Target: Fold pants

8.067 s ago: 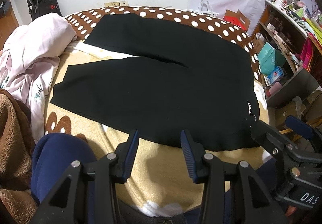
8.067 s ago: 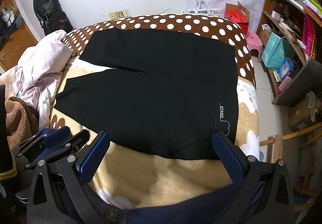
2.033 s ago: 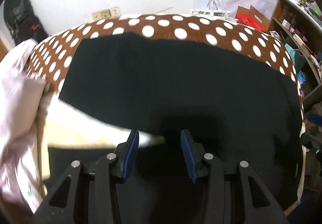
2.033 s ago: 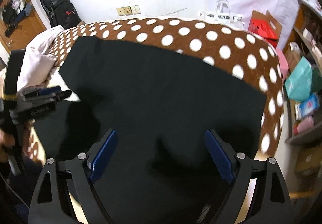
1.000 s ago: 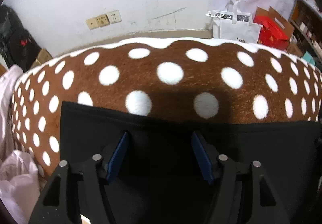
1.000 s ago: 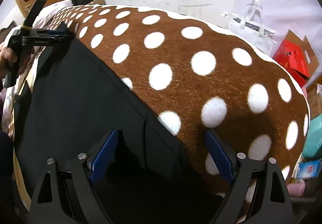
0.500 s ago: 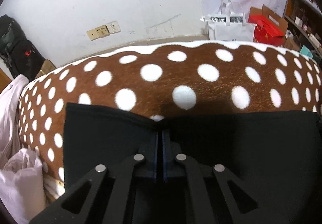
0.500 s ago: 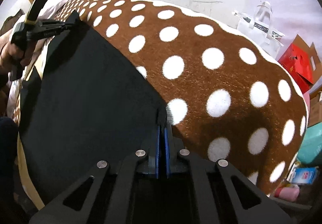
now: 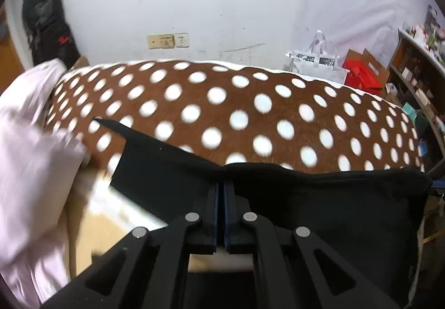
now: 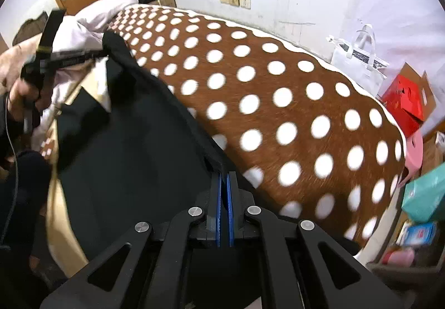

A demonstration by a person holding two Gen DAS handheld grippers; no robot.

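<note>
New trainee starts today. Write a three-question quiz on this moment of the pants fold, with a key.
1. True or false: the left gripper has its jaws shut on the black pants.
2. What does the right gripper hold? A) white tote bag B) the pants' far edge C) pink bedding
3. Fill in: the pants lie on a brown blanket with white ____.

Key: 1 true; 2 B; 3 dots.

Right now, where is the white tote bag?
The white tote bag stands on the floor against the far wall, beyond the polka-dot blanket, just left of the red box.
</note>
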